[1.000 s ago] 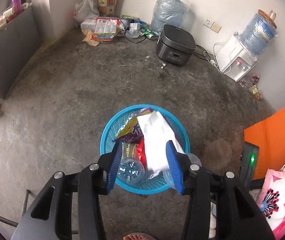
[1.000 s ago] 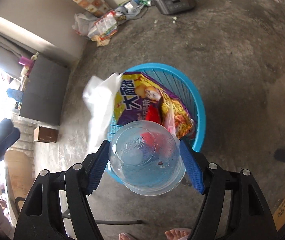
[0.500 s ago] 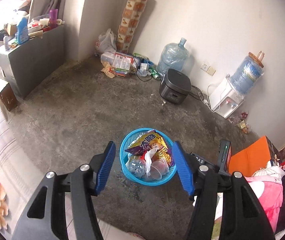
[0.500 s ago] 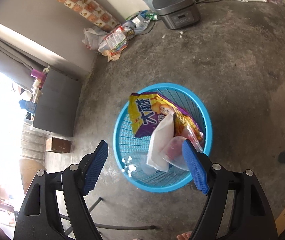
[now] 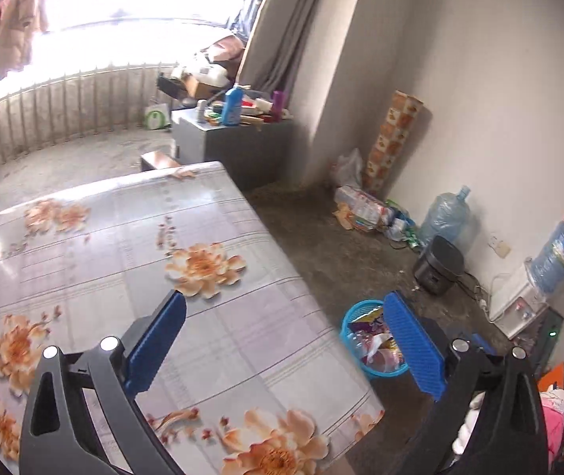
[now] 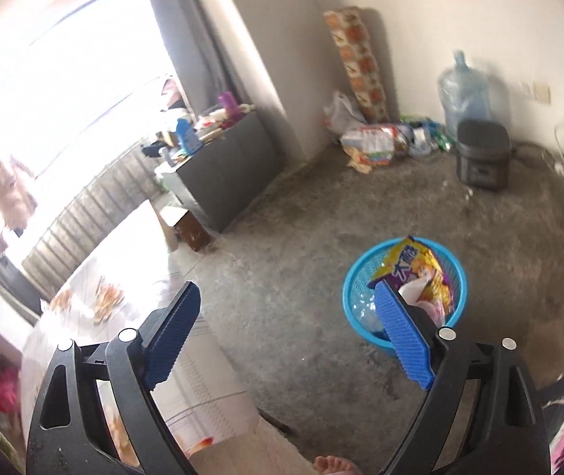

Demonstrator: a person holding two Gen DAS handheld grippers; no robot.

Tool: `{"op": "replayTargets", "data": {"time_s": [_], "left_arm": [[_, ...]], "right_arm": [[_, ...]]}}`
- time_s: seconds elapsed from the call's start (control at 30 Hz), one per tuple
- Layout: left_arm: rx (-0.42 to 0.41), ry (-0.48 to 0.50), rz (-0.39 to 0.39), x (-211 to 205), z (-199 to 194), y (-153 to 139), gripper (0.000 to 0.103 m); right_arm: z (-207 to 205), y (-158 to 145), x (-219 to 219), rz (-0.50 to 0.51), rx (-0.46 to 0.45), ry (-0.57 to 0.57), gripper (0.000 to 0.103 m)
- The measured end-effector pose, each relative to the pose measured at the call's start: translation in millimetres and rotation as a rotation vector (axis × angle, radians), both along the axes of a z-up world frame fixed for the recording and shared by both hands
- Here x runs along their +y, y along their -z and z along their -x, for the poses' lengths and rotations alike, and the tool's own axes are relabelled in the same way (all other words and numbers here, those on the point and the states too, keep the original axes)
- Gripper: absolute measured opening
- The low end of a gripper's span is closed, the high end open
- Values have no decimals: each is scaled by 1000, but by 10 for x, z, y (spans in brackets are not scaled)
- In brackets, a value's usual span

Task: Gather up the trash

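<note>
**Trash gathered in the floor basket**

The snack wrapper (image 6: pixel 420 273) and clear cups are held in the blue basket (image 6: pixel 355 277) on the concrete floor, beside the floral counter (image 5: pixel 202 316). Both the left hand-held gripper (image 5: pixel 285 336) and the right hand-held gripper (image 6: pixel 289 328) are spread wide, nothing carried.

We see a bare concrete floor (image 6: pixel 301 261), white walls (image 5: pixel 479 99), a floral-clothed table (image 5: pixel 123 257) at nine o'clock, glaring window light.

I'm in a lived-in home room: floral-cloth table (image 5: pixel 131 261), rice cooker (image 5: pixel 438 264) on concrete floor beside water dispenser (image 5: pixel 527 301), balcony railing (image 5: pixel 56 111) beyond the table.
</note>
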State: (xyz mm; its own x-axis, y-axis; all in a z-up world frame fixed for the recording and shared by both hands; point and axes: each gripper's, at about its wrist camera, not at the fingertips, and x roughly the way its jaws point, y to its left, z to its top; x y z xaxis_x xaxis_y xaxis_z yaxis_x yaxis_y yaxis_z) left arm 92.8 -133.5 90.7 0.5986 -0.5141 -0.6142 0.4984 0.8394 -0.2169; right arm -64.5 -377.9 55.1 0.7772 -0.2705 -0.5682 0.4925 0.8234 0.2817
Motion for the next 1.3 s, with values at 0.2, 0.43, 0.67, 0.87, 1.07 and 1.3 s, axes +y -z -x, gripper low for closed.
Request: {"op": "replayTargets", "data": {"time_s": [0.2, 0.43, 0.67, 0.87, 1.07, 1.3], "left_arm": [[-1, -153, -110, 518, 464, 235, 98], [124, -290, -170, 865, 705, 745, 98], [128, -268, -265, 774, 692, 867, 98], [77, -212, -317, 639, 730, 882, 98], [77, -211, -324, 639, 710, 891, 98], [90, -201, -327, 632, 711, 911, 98]], "right_arm": [[25, -245, 813, 195, 30, -231, 95], [0, 119, 1328, 306, 251, -366, 95], [95, 317, 1183, 248, 378, -290, 95], [162, 289, 1059, 274, 411, -219, 95], [198, 240, 991, 285, 414, -169, 95], [211, 248, 1004, 294, 415, -154, 95]]}}
